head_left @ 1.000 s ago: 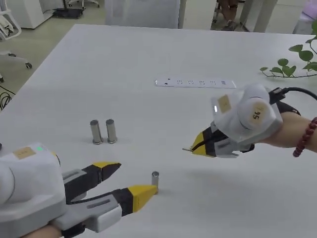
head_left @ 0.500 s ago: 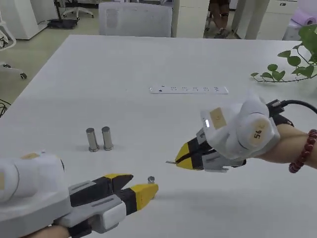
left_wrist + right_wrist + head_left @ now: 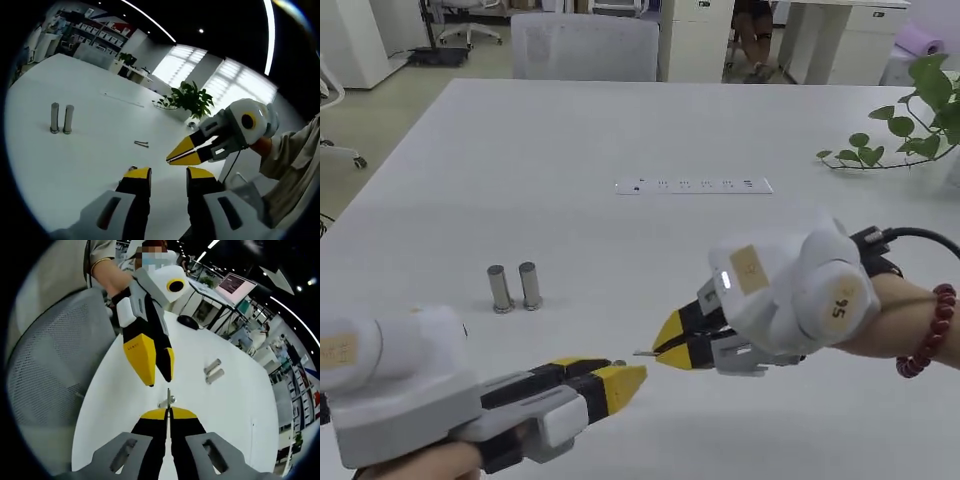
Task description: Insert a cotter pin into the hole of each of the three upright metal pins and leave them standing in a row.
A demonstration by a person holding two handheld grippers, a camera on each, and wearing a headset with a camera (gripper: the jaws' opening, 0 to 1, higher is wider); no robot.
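Note:
Two steel pins stand side by side on the white table; the left gripper view also shows the pins. A third pin stands alone just past the tips of my left gripper, whose jaws are narrowly open with nothing between them. In the left gripper view this pin's top peeks beside the left jaw. My right gripper is shut on a thin cotter pin that points at the third pin. Another cotter pin lies loose on the table.
A white power strip lies across the table's middle. A leafy plant trails over the far right side. A grey chair stands at the far edge, and a mesh chair sits by the near edge.
The left gripper's jaws have narrowed and slid up to the lone pin. The right gripper has moved left and down, bringing the cotter pin close to that pin.

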